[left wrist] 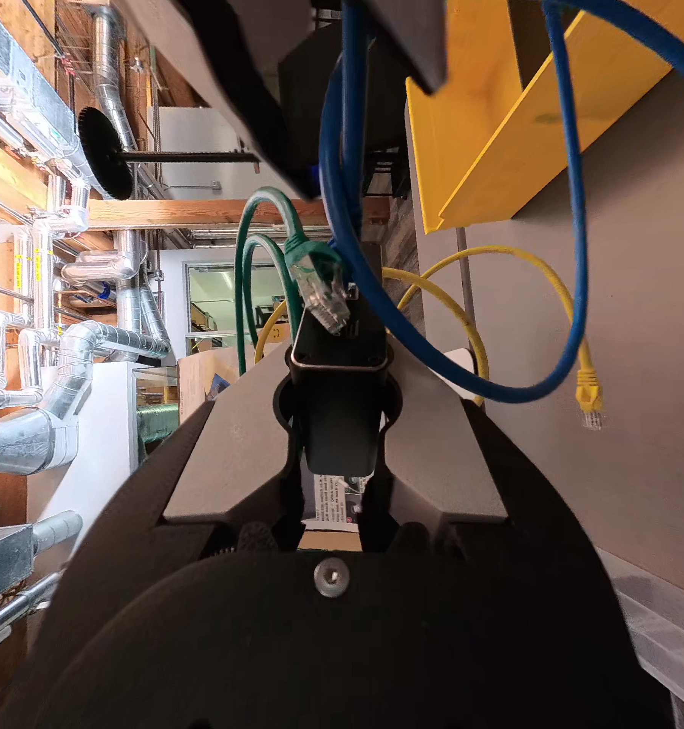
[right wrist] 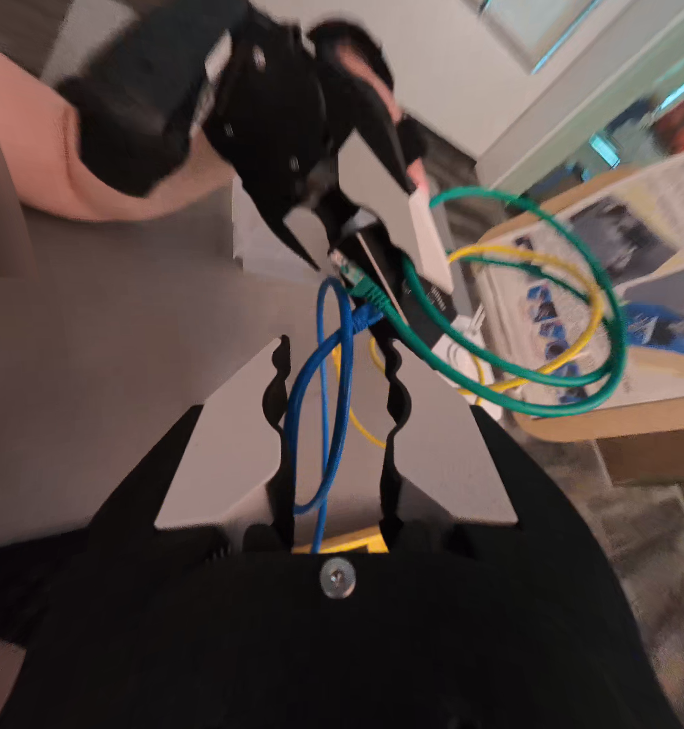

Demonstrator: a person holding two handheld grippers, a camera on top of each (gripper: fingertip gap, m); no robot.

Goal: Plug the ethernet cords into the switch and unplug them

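Clamped between my left gripper [left wrist: 338, 378] fingers sits the black switch [left wrist: 338, 398], jaws closed tight on its body, its far end sticking out ahead of the tips. Green cord [left wrist: 249, 284] loops off to the left of that far end; its clear plug [left wrist: 324, 300] hangs loose just over the switch's top face, not seated in any port that I can see. Blue cord [left wrist: 391, 311] sweeps across the far end of the switch and swings out right in a big loop. Yellow cord [left wrist: 466, 315] curls beyond and right of my fingers, its yellow plug [left wrist: 589, 394] dangling free, well apart from the switch. Upper right, past the blue loop, is a yellow shelf [left wrist: 490, 130].

Right gripper [right wrist: 338, 347] is partly open, jaws apart, gripping nothing; 1 loop of the blue cord [right wrist: 332, 414] hangs down through the gap between the fingers without being pinched. Ahead of my right tips, the switch [right wrist: 407, 284] shows in the left gripper [right wrist: 324, 232], blurred. Blue plug [right wrist: 366, 315] sits right at the switch, but blur stops me telling if it is seated. Green cord [right wrist: 529, 378] and yellow cord [right wrist: 569, 343] loop out to the right, over a wooden table [right wrist: 569, 422].
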